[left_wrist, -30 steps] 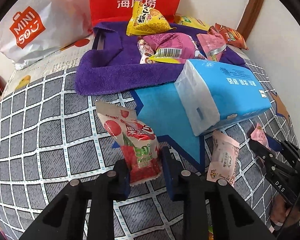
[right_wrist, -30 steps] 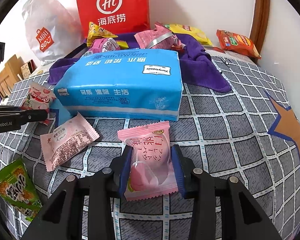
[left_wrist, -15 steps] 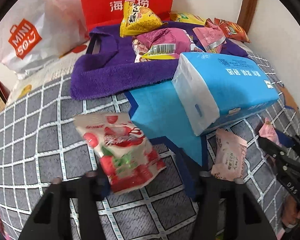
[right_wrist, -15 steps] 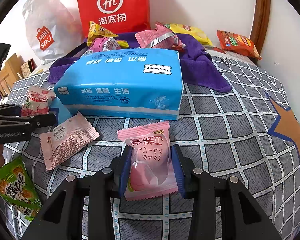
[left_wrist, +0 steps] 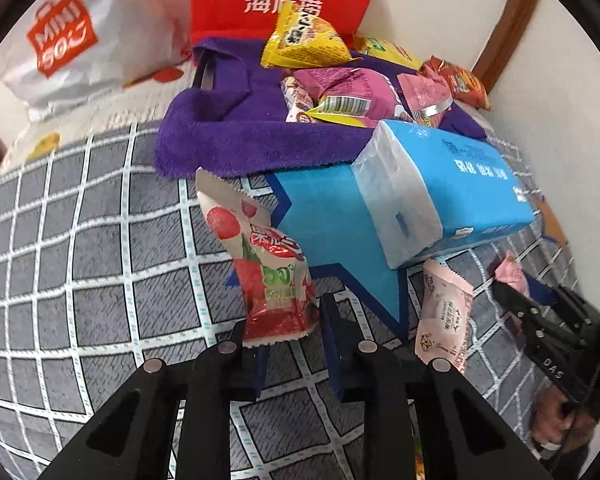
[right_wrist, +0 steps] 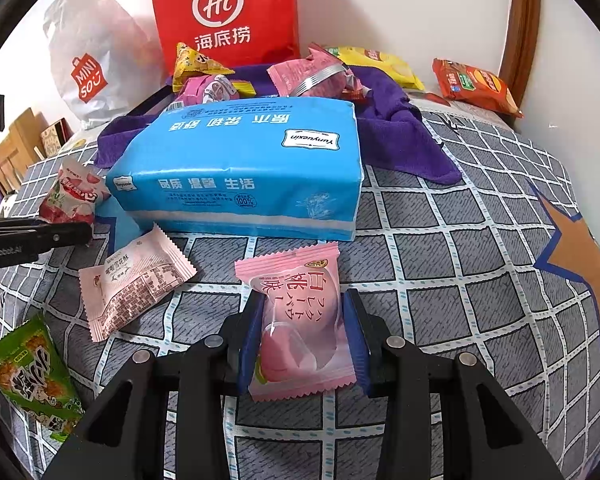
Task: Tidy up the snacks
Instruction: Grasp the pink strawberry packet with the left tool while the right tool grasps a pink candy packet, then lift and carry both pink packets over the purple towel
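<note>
- My left gripper (left_wrist: pixel 288 320) clamps one red strawberry packet (left_wrist: pixel 266 268), lifted above the checked bedspread (left_wrist: pixel 80 240).
- My right gripper (right_wrist: pixel 302 334) grips one pink peach packet (right_wrist: pixel 300 320) resting on the bedspread.
- One blue tissue pack (right_wrist: pixel 244 168) lies between them.

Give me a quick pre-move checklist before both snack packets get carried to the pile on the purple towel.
1. Left gripper on the red strawberry packet: ok, shut on its lower end, the packet standing up from the fingers.
2. Right gripper on the pink peach packet: ok, pads against both sides.
3. Peach packet clear of the bedspread: cannot tell.
4. Path to the purple towel: not ok, the blue tissue pack lies between the right gripper and the towel.
5. Room on the towel: ok, bare patch at its left side.
6. Loose pale pink packet near both grippers: ok, untouched, lying flat.
</note>
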Demonstrator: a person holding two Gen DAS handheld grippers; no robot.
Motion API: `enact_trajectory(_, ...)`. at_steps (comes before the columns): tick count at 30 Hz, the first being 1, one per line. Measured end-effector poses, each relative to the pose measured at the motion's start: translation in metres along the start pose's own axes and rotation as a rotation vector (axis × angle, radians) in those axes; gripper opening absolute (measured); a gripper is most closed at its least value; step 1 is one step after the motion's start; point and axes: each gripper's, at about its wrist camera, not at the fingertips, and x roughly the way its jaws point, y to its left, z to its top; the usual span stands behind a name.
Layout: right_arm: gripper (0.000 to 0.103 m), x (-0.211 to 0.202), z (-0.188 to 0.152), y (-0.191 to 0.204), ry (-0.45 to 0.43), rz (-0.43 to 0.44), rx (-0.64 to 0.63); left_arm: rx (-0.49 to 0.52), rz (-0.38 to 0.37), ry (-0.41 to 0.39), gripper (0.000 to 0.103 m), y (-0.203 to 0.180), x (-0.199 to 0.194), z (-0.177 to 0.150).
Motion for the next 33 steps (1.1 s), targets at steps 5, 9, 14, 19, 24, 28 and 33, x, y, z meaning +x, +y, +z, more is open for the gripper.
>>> enact_trajectory(5, 0.039, -0.001, -0.001, 0.0, -0.004, 0.003, 0.004, -0.056, -0.057, 0.003, 0.027, 0.013, -0.002, -0.003)
enact_trajectory(9, 0.039, -0.002, -0.002, -0.002, -0.007, 0.012, 0.01, -0.076, -0.084, -0.009, 0.037, 0.019, -0.007, -0.006)
enact_trajectory(14, 0.039, -0.003, -0.003, -0.005, -0.015, 0.021, 0.019, -0.065, -0.046, -0.017, 0.047, 0.017, -0.007, -0.002)
enact_trajectory(19, 0.039, -0.003, -0.004, -0.006, -0.016, 0.031, 0.021, -0.096, 0.005, -0.002, 0.049, 0.015, 0.004, 0.013)
enact_trajectory(24, 0.039, -0.004, -0.004, -0.008, -0.014, 0.037, 0.022, -0.072, 0.106, -0.018, 0.049, 0.003, 0.011, 0.022)
enact_trajectory(28, 0.039, -0.003, -0.002, -0.008, -0.008, 0.031, 0.022, -0.028, 0.139, -0.037, 0.043, -0.007, 0.014, 0.025)
enact_trajectory(33, 0.039, -0.012, 0.005, -0.01, -0.019, 0.023, 0.021, -0.027, 0.115, -0.04, 0.041, -0.005, 0.006, 0.021)
